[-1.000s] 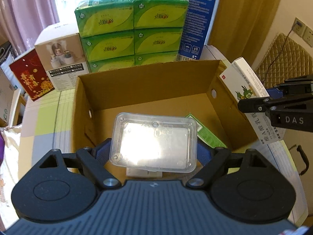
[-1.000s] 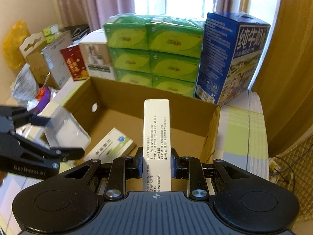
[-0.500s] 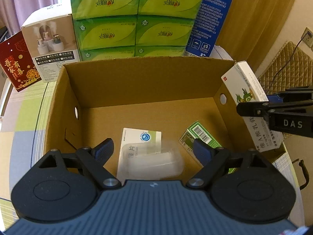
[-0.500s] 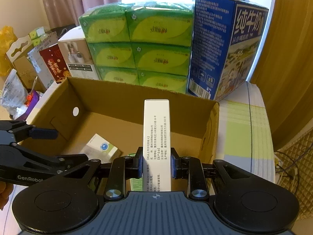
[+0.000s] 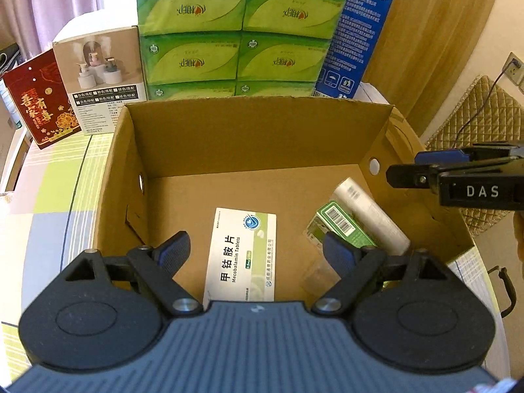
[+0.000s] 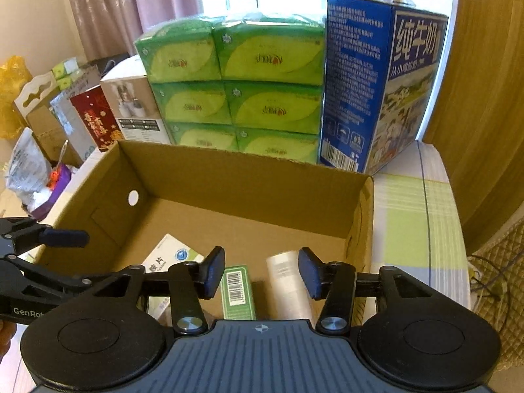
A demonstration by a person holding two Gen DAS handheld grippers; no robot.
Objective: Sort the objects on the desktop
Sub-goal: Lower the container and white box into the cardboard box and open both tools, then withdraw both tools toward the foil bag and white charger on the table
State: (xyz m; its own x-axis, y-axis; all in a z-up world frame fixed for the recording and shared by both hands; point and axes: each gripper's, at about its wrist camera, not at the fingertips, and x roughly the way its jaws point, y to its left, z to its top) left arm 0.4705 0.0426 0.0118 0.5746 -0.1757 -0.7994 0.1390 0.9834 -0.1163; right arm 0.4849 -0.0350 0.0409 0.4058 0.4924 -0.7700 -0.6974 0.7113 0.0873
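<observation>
Brown cardboard fills the middle of both views: an open cardboard box (image 5: 255,137) with several sorted items on its floor. In the left wrist view the left gripper (image 5: 253,250) hangs over the lower centre of the box with its blue-padded fingers spread wide and nothing between them; below the gap lies a white and green tablet box (image 5: 242,252), its printed face fully readable. That view alone shows a clear plastic case (image 5: 319,276), faint and hard to make out, at the lower right of the box floor beside a green barcode box (image 5: 337,226) and a long white box (image 5: 370,213). The right gripper (image 5: 406,170) enters from the right edge of that frame, over the box's right wall. From the right wrist view the right gripper (image 6: 262,273) is likewise parted and empty, directly above the green barcode box (image 6: 236,290) and the long white box (image 6: 286,283), both cut off by the gripper body. The tablet box (image 6: 170,257) is half hidden there behind the left finger. Green tissue packs (image 6: 235,78) and a blue milk carton (image 6: 376,82) stand behind the box.
</observation>
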